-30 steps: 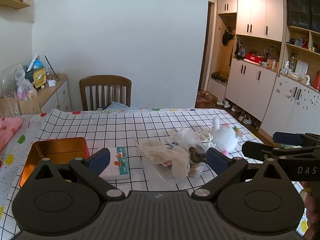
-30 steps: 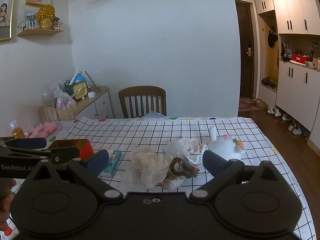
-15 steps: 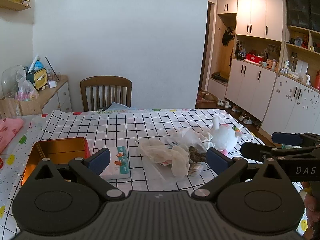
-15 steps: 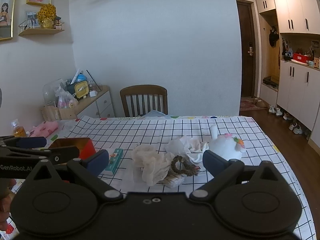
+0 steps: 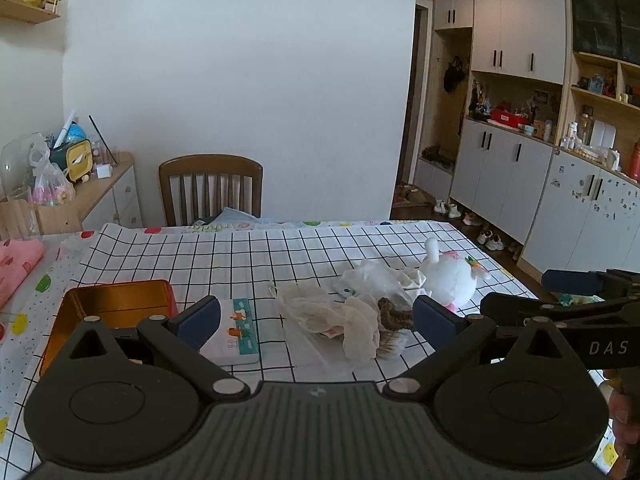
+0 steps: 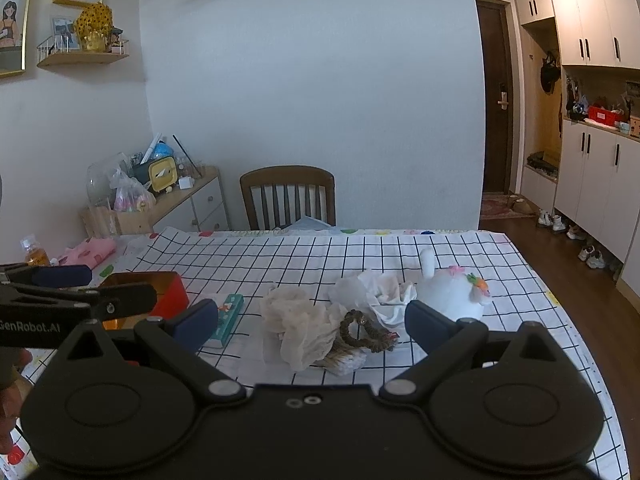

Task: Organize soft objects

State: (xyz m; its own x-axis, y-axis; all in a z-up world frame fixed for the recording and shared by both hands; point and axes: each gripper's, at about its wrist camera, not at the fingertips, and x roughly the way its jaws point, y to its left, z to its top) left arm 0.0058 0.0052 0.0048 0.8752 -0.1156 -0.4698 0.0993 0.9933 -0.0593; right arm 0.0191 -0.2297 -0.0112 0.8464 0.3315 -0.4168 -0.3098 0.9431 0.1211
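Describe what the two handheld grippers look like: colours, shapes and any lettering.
Both are matte black, with two round pivot discs, silver rivets and angled arms ending in dark blue pads. The left gripper shows white lettering "GenRobot.AI" on its side in the right wrist view; the right gripper shows "DAS".

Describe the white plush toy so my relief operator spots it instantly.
On the checked tablecloth, follow the heap of soft things to its right end. The white plush toy lies there beside crumpled white cloth. Unlike the limp cloths, it is round and has a small orange flower.
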